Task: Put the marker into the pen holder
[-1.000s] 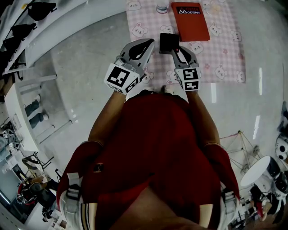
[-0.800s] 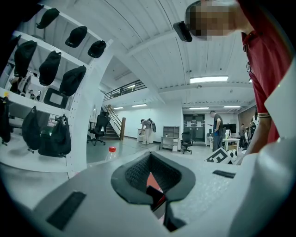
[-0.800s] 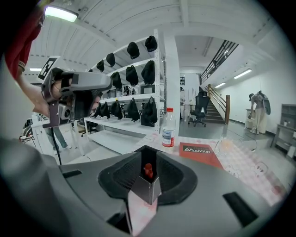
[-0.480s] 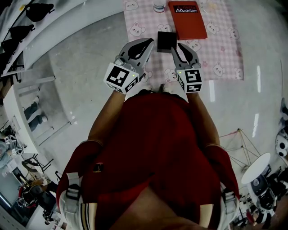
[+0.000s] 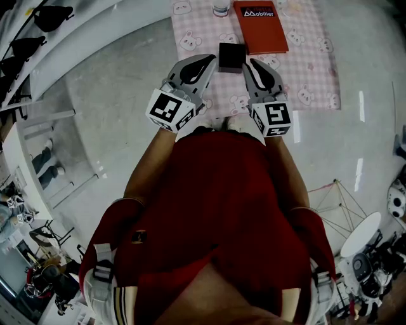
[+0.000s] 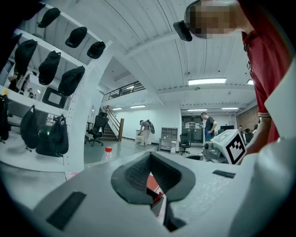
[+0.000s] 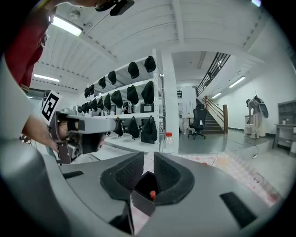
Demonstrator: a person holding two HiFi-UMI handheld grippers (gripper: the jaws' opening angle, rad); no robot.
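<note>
Red "Mobilier" book (image 5: 261, 26), marker (image 7: 151, 195) in pen holder (image 5: 231, 56), right gripper (image 7: 148, 159) ajar, just closing, empty, left gripper (image 6: 149, 163) shut, empty

The pen holder (image 5: 231, 56) stands on a pink cloth (image 5: 311, 70), with bare cloth to its left and right and open air above it. Just beyond it to the right lies a flat red booklet (image 5: 260, 26), and straight beyond it stands a bottle (image 5: 221, 7)

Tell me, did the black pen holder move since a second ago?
No. The pen holder still sits against the lower left corner of the red book on the pink cloth.
</note>
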